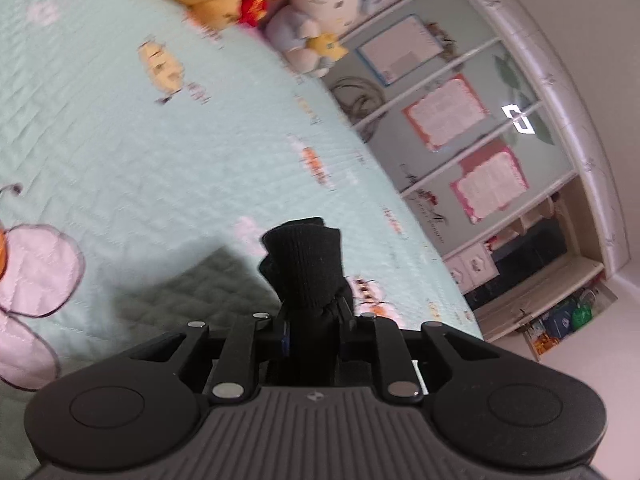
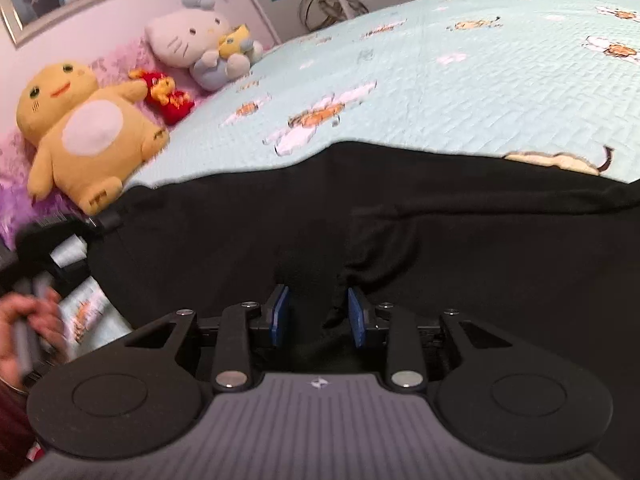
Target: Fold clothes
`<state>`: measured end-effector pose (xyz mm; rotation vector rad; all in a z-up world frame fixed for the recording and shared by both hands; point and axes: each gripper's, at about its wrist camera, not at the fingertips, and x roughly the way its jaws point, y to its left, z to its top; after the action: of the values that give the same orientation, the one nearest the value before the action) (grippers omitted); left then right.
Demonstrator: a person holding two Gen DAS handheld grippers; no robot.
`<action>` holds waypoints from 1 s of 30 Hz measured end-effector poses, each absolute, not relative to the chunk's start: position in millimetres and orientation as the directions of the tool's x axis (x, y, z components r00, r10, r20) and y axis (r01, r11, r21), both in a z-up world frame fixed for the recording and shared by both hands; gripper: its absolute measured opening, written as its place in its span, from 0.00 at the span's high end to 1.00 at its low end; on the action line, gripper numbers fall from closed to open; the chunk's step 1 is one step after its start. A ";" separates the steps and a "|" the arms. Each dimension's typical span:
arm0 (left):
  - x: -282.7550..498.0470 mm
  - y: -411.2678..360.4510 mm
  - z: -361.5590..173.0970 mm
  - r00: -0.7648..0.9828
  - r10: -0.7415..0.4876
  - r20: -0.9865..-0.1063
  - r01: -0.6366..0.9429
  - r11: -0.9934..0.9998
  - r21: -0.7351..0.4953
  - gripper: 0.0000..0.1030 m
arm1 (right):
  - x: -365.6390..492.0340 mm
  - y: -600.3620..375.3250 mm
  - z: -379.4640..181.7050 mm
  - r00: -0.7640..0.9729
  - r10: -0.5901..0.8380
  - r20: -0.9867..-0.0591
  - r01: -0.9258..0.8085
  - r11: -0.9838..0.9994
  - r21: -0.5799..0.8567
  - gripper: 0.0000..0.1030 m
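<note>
Soft green bedspread covers the bed under both tongs. Left gripper is closed on a ribbed black cuff, which sticks up past its tips. Beyond the cuff lies wide bare quilt. Right gripper has a fold of the black garment between its blue pads; they look pressed on it, though the dark cloth makes that hard to see. Ahead, the garment's edge crosses the bed, and farther left sit a yellow plush and a white cat plush. Low on the left, a hand grips a handle.
</note>
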<state>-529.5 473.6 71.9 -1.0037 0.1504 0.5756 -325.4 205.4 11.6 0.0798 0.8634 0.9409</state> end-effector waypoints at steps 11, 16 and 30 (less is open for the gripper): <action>-482.9 398.6 161.2 0.926 0.296 -0.233 -0.377 0.728 -0.572 0.82 | -316.7 180.9 19.5 0.244 0.776 -0.582 -0.639 0.580 0.505 0.61; -441.8 328.7 184.3 0.953 0.187 -0.240 -0.269 0.886 -0.378 0.82 | -297.9 126.4 37.1 0.237 0.815 -0.528 -0.551 0.561 0.618 0.53; -336.3 91.1 27.4 0.849 0.090 -0.520 0.201 0.856 0.476 0.79 | -262.4 -36.9 -0.8 0.257 0.848 -0.463 -0.214 0.518 0.828 0.50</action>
<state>-336.2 91.1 27.4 0.5475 0.5601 -0.0618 -262.4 -36.9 -0.8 0.7197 1.0738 0.8113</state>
